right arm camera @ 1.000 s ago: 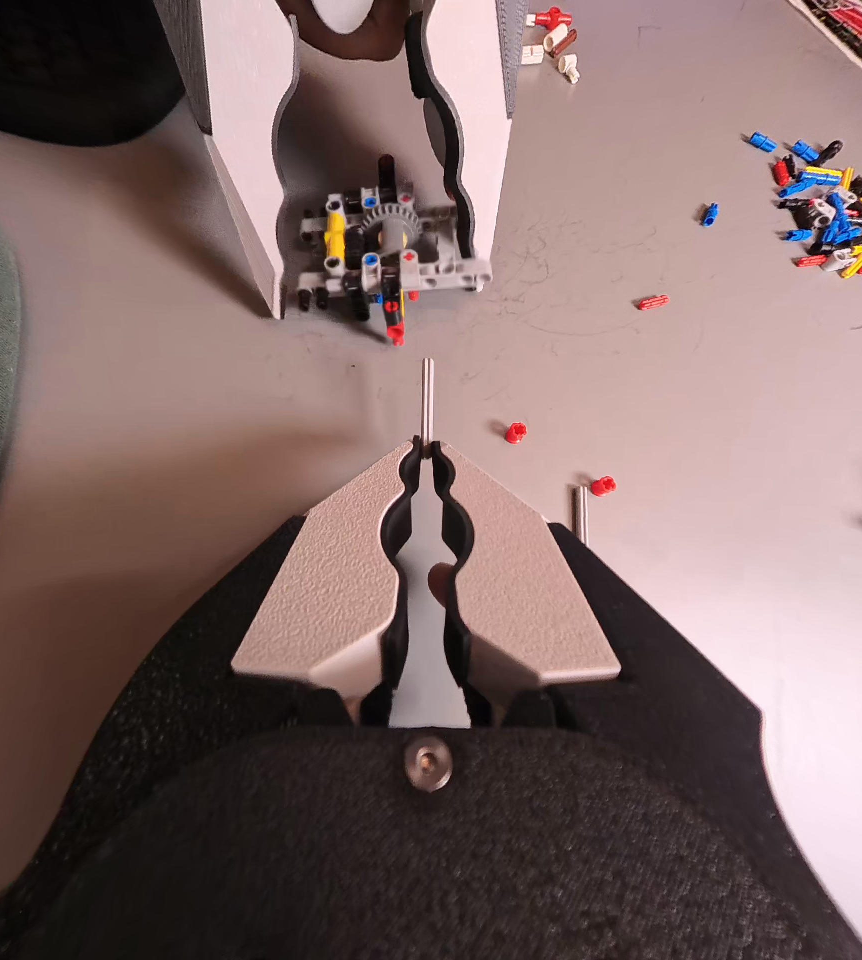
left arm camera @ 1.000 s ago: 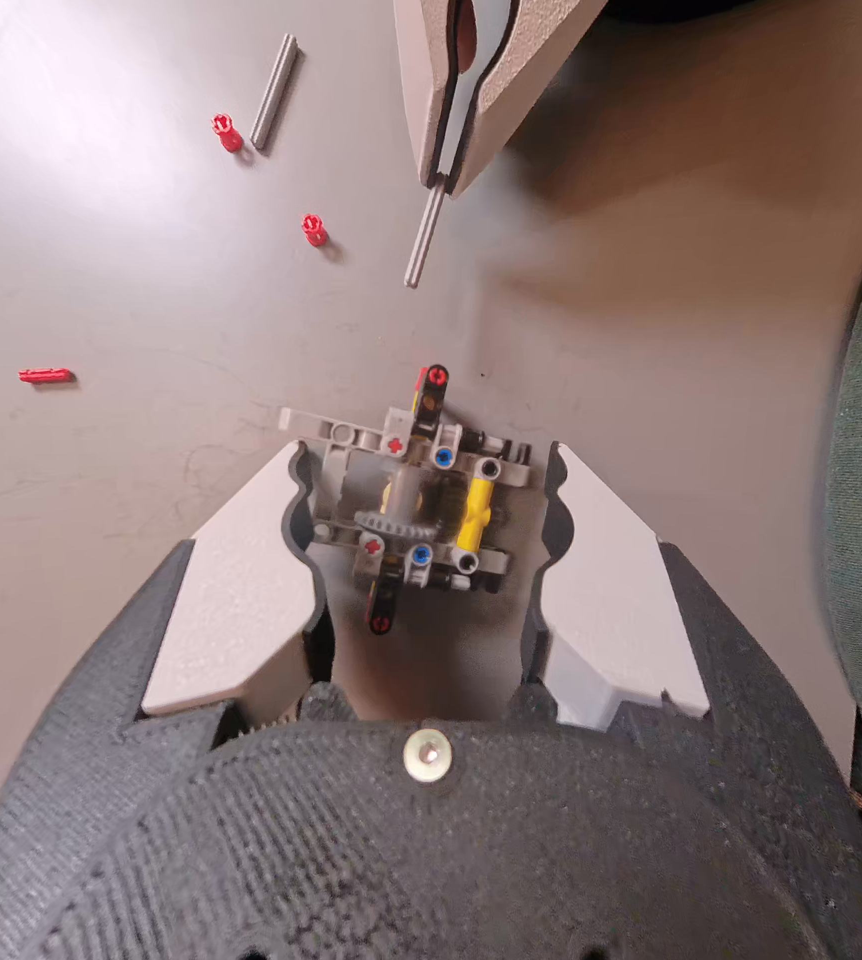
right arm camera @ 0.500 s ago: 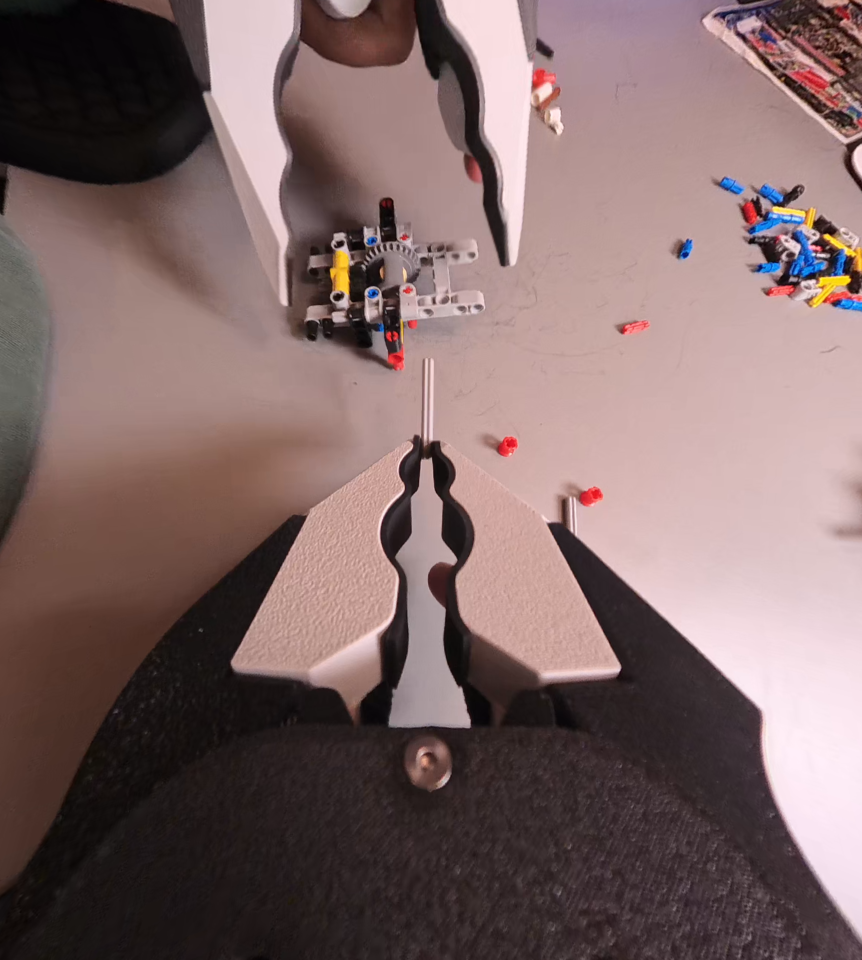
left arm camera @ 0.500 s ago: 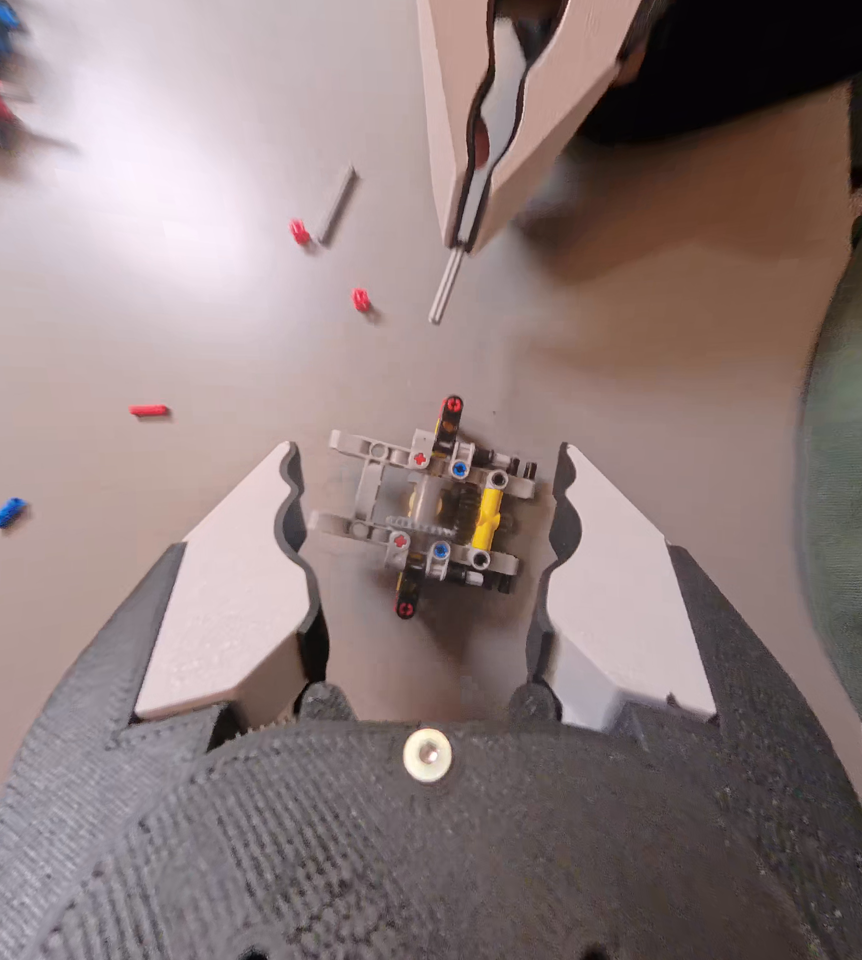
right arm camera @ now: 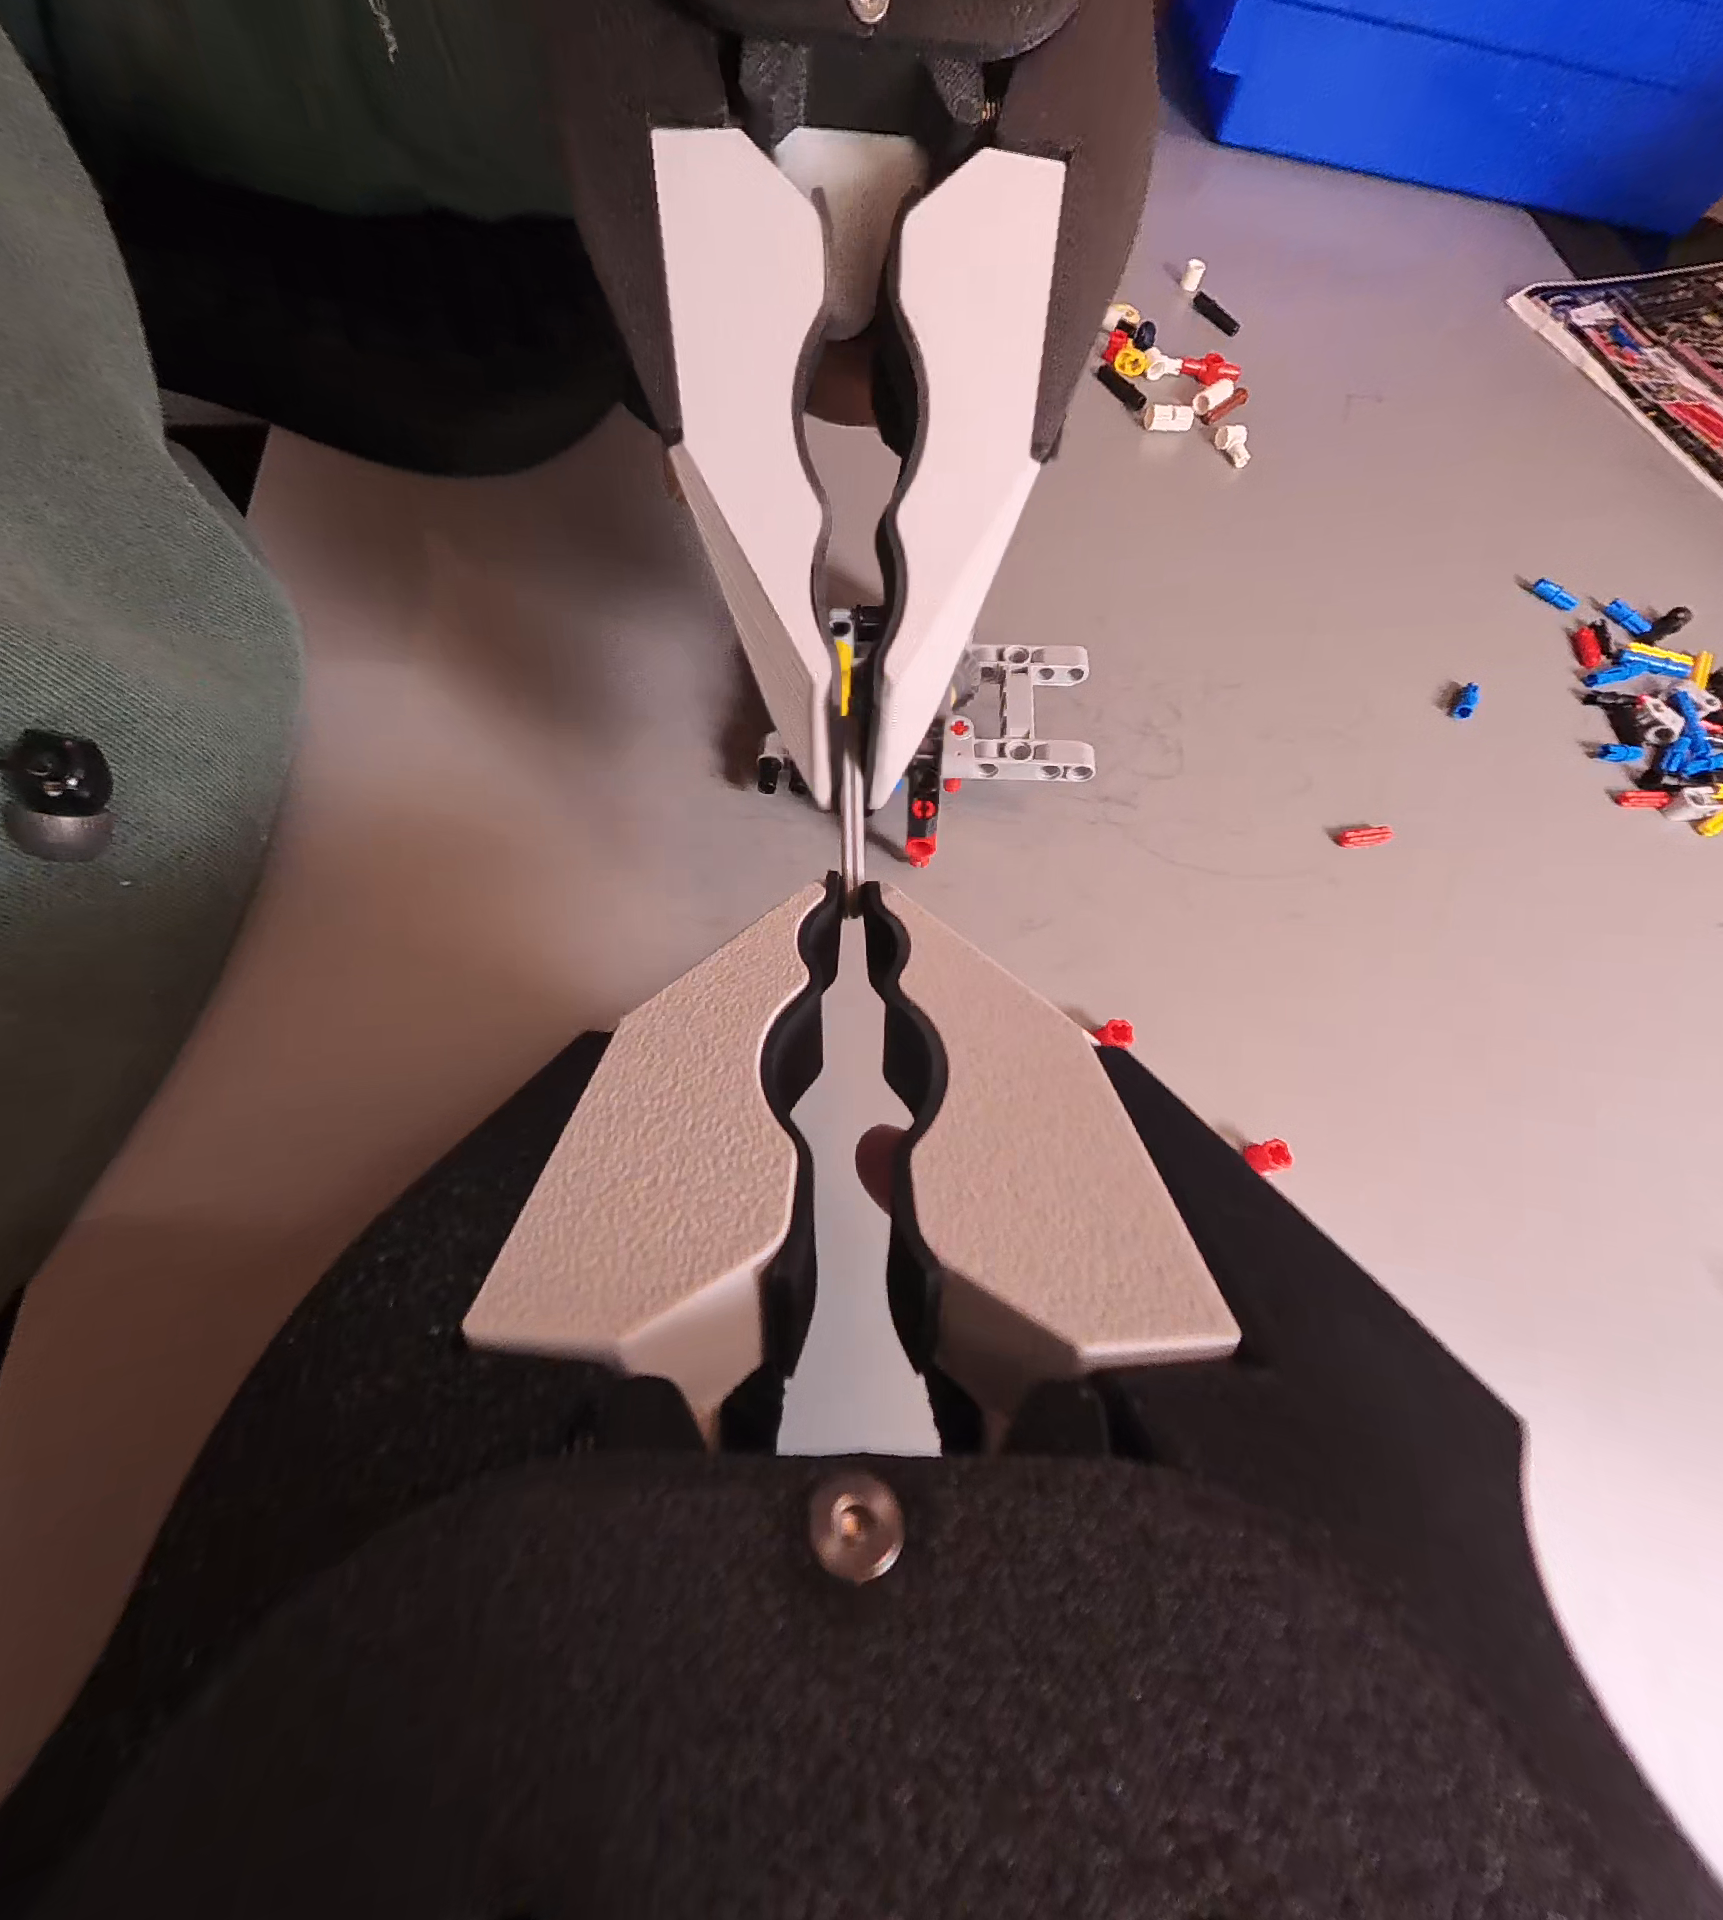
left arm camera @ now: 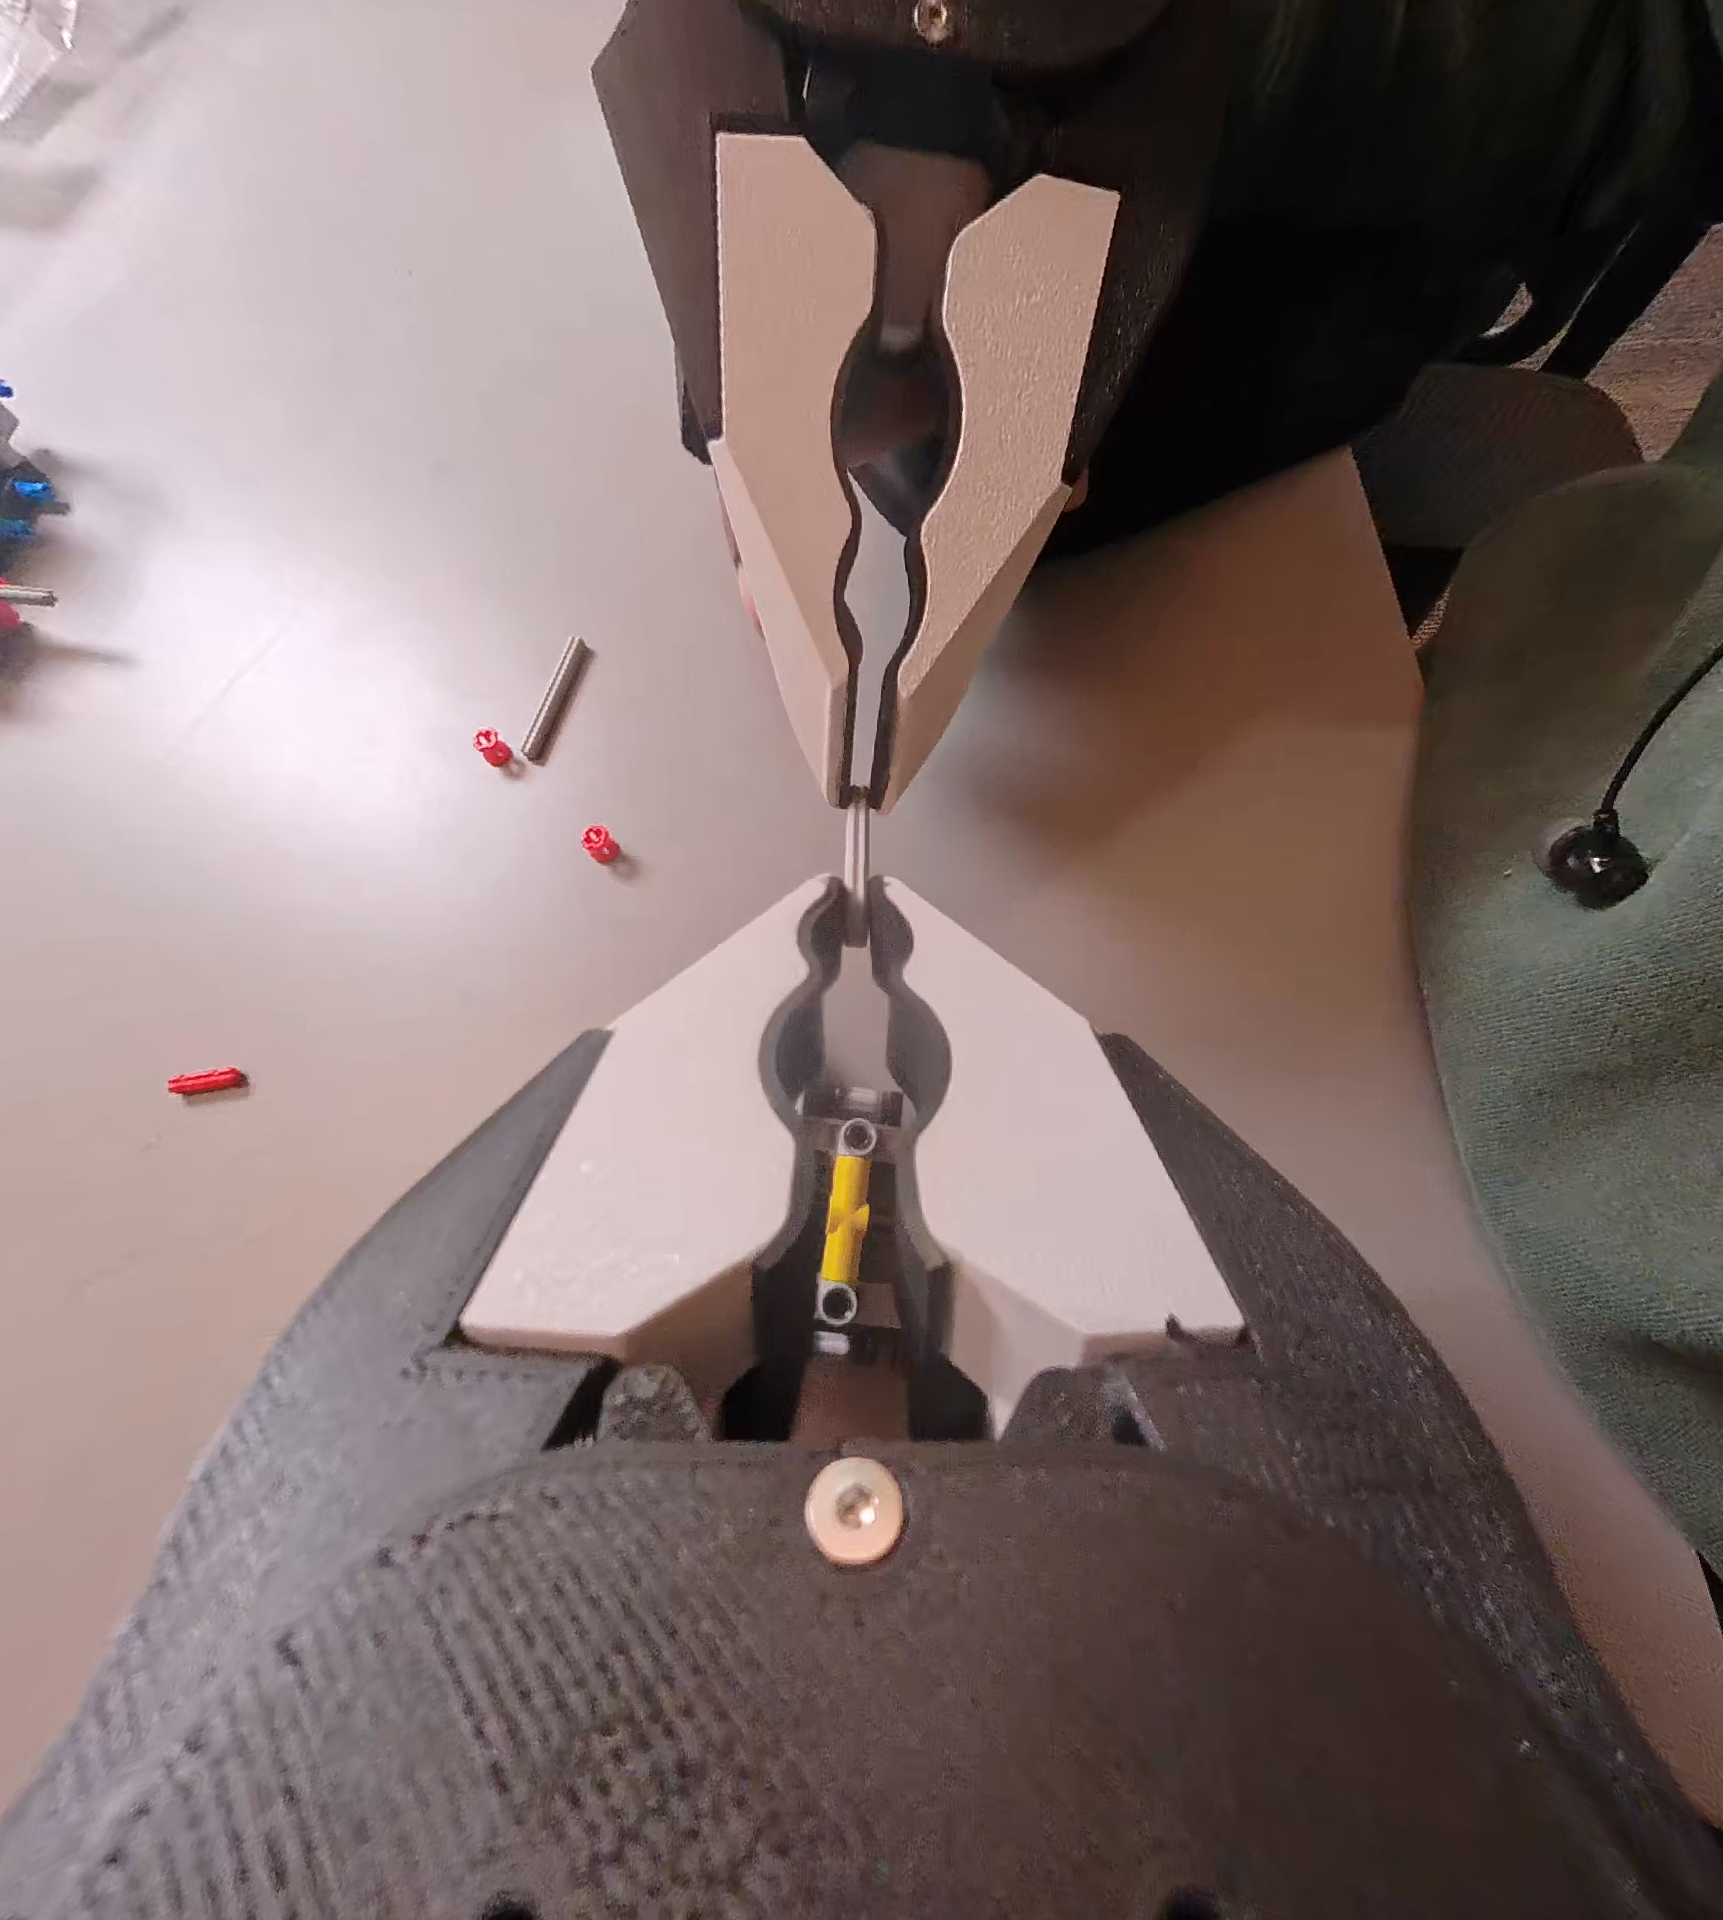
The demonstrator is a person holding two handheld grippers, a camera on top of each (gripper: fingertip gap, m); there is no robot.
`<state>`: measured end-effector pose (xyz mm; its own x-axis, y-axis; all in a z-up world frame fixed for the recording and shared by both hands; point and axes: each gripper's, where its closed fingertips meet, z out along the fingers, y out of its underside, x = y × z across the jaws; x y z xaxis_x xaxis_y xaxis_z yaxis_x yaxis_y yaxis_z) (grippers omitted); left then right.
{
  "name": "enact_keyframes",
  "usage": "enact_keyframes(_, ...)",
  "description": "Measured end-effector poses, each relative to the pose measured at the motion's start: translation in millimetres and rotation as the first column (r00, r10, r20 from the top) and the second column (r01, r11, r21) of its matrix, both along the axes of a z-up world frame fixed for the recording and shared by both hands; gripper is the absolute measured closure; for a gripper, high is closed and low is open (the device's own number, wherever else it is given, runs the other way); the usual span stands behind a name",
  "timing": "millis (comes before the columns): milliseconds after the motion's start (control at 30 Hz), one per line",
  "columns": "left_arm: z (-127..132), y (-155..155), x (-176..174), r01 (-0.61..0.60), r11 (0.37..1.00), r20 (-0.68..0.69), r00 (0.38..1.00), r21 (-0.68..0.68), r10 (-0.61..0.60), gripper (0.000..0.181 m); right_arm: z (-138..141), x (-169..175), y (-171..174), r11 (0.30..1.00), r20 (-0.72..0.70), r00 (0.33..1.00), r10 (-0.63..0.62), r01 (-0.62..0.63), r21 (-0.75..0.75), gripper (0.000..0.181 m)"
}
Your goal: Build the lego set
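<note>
Lego assembly (right arm camera: 1018, 717), a grey beam frame with yellow, black and red pins, is seated on the grey table (right arm camera: 1356, 1039). Thin grey axle (right arm camera: 852, 831) is clamped at opposite ends by the closed right gripper (right arm camera: 849, 896) and the closed left gripper (left arm camera: 855, 902).

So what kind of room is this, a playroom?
More likely a work desk or hobby table: a plain grey tabletop with piles of small building pieces, a printed instruction booklet and a blue storage bin.
</note>
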<state>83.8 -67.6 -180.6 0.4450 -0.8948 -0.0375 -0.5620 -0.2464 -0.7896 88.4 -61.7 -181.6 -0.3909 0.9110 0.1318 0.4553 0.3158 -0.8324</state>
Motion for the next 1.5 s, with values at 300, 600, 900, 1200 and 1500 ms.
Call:
enact_keyframes(300, 51, 5, -1, -0.065, 0.966, 0.285, 0.958, 0.251, -0.009, 0.180, 60, 3, 5, 0.971, -0.321, 0.945, -0.054, -0.025, -0.239, 0.164)
enact_keyframes(600, 73, -2, 7, -0.047, 0.868, 0.257, 0.962, 0.495, -0.095, 0.180, 77, 2, -6, 0.926, -0.394, 0.918, -0.048, -0.107, -0.362, 0.172)
enact_keyframes(900, 71, -4, 9, -0.029, 0.853, 0.225, 0.969, 0.521, -0.104, 0.180, 76, 1, -10, 0.929, -0.392, 0.919, -0.035, -0.115, -0.353, 0.178)
enact_keyframes(1200, 62, 2, -7, -0.056, 0.939, 0.237, 0.971, 0.340, -0.028, 0.136, 71, 1, 1, 0.949, -0.383, 0.922, -0.055, -0.071, -0.308, 0.179)
enact_keyframes(1500, -27, -6, -58, -0.063, 0.994, -0.253, 0.967, -0.093, 0.038, 0.076, 63, 6, 30, 0.962, -0.350, 0.927, -0.137, 0.041, -0.269, 0.179)
